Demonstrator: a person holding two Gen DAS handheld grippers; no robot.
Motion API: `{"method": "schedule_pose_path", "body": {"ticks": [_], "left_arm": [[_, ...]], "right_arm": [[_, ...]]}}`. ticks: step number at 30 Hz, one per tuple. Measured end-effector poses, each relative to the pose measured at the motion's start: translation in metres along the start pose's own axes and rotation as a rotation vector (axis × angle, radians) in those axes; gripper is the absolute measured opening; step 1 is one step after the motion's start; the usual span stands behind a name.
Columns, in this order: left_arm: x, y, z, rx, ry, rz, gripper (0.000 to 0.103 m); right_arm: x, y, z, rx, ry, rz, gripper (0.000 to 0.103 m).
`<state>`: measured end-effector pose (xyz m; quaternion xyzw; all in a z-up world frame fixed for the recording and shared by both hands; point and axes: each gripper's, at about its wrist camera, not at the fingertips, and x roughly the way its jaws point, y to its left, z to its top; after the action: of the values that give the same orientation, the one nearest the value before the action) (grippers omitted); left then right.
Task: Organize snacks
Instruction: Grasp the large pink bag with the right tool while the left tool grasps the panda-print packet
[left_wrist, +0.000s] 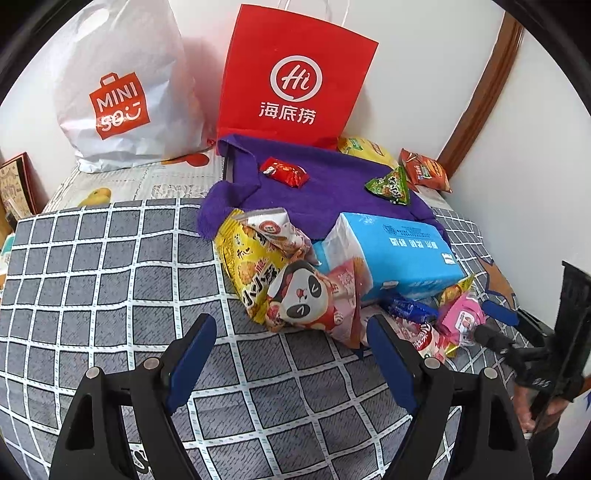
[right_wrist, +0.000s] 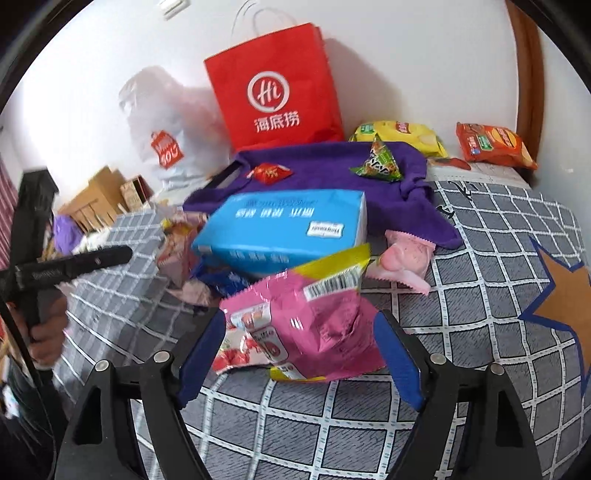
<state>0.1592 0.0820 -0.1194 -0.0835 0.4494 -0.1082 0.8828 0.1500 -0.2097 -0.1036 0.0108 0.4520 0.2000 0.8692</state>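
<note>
- Left wrist view, upper left of frame: white Miniso plastic bag (left_wrist: 122, 92) is standing against the wall; red Haidilao paper bag (left_wrist: 295, 74) is standing just to its right.
- Centre: purple towel (left_wrist: 332, 184) is lying spread under a red candy packet (left_wrist: 284, 171) and a green triangular snack pack (left_wrist: 389, 186).
- Centre right: yellow snack bag (left_wrist: 247, 266) and panda-print pouch (left_wrist: 306, 299) are leaning against a blue tissue pack (left_wrist: 395, 251).
- Lower centre: left gripper (left_wrist: 291, 328) is hovering over the grey checked bedsheet (left_wrist: 110, 277), jaws standing wide apart, nothing between them; the panda-print pouch is lying just beyond the fingertips.
- Right wrist view, left edge: a hand (right_wrist: 48, 325) is gripping the handle of the other tool.
- Centre: the blue tissue pack is resting on the edge of the purple towel.
- Lower centre: right gripper (right_wrist: 299, 325) is standing open around a pink snack bag (right_wrist: 314, 325); the bag is lying between the blue pads, yet I cannot tell whether either pad is touching it.
- Right of centre: pale pink sachet (right_wrist: 406, 262) is lying on the sheet beside the towel.
- Upper right: yellow chip bag (right_wrist: 399, 136) and orange chip bag (right_wrist: 495, 146) are lying near the wall.
</note>
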Motion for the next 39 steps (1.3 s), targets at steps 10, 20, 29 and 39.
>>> {"method": "schedule_pose_path", "body": {"ticks": [10,20,29,39], "left_arm": [[0.006,0.006,-0.001,0.006,0.014,0.059,0.082],[0.027,0.007,0.01,-0.047,0.032,0.017,0.082],[0.058,-0.024,0.013,0.023,0.078,0.013,0.082],[0.064,-0.033,0.008,0.097,0.074,0.081,0.062]], "right_arm": [[0.027,0.007,-0.003,-0.073,0.016,-0.121,0.081],[-0.005,-0.011,-0.01,0.005,-0.034,-0.062,0.069],[-0.022,-0.019,-0.022,0.03,-0.041,-0.075,0.069],[-0.01,-0.026,-0.03,0.046,0.001,-0.079,0.067]]}}
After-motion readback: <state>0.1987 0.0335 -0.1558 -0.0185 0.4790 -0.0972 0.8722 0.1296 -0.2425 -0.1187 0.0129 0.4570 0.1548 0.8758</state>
